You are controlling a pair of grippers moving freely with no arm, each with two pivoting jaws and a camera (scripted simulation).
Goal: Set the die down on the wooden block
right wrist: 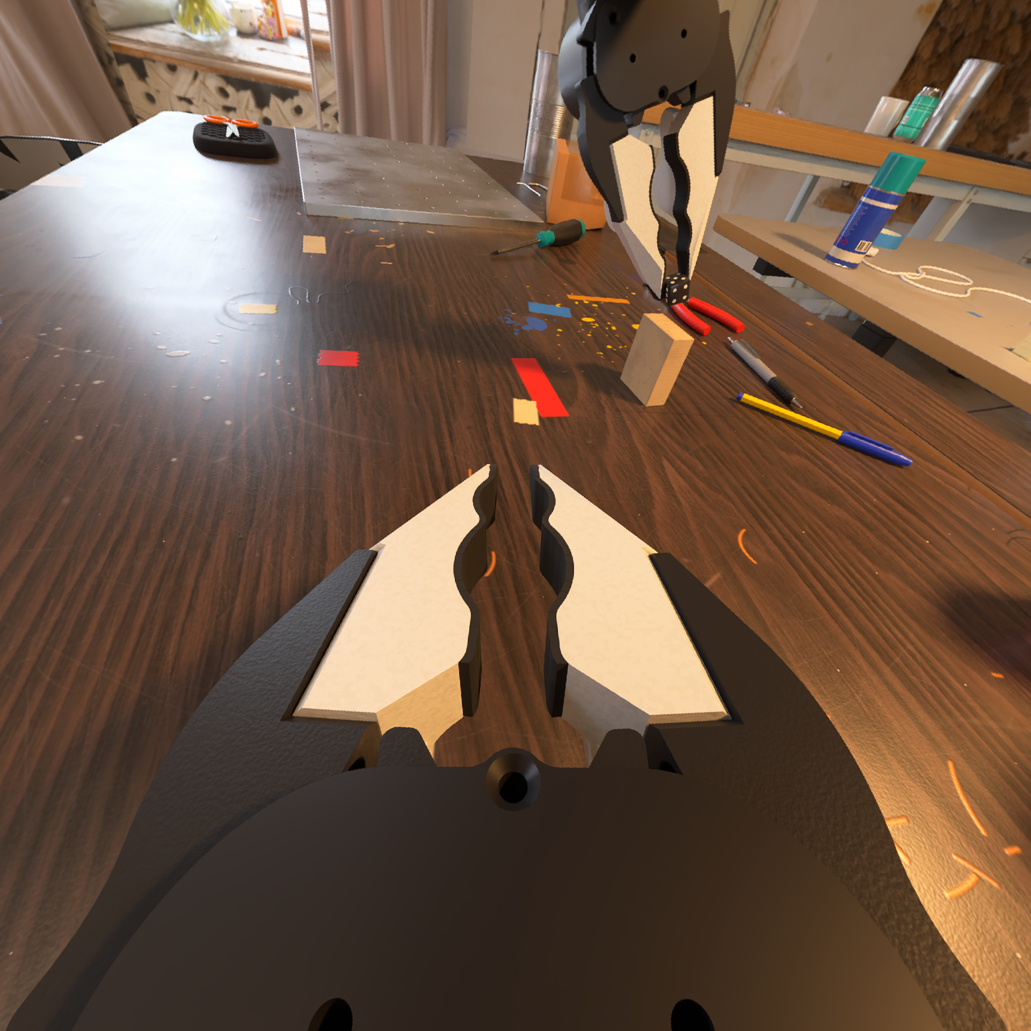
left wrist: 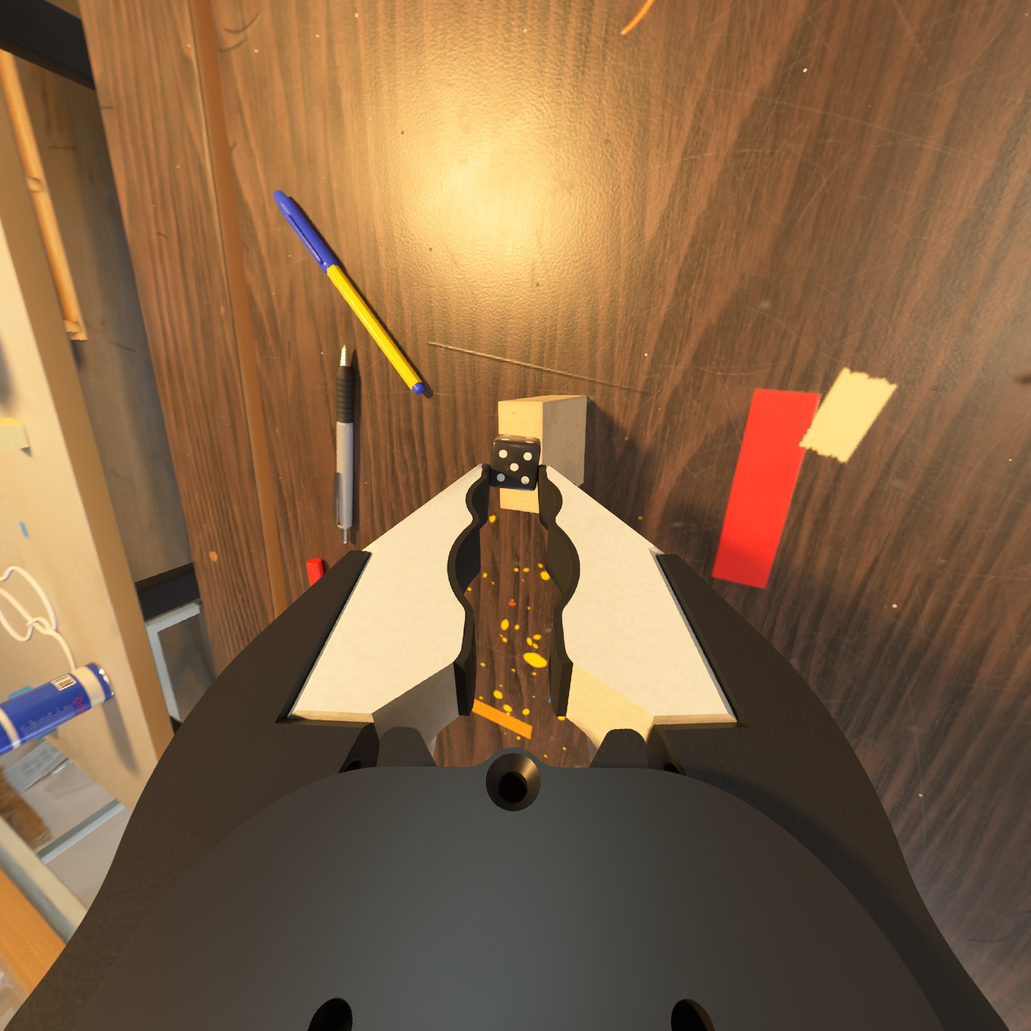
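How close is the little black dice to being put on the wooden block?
Picked up already: the small black die with white dots is pinched at the tips of the left gripper, off the dark wooden table. In hand now: it hangs above the pale rectangular wooden block, not resting on it. Left: lower it onto the block's top and let go. The right gripper is open and holds nothing.

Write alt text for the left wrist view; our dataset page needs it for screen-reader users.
The left gripper pinches a black die with white pips at its fingertips, above a pale wooden block on a dark wooden table. A blue-and-yellow pen and a grey pen lie to the left, red tape to the right.
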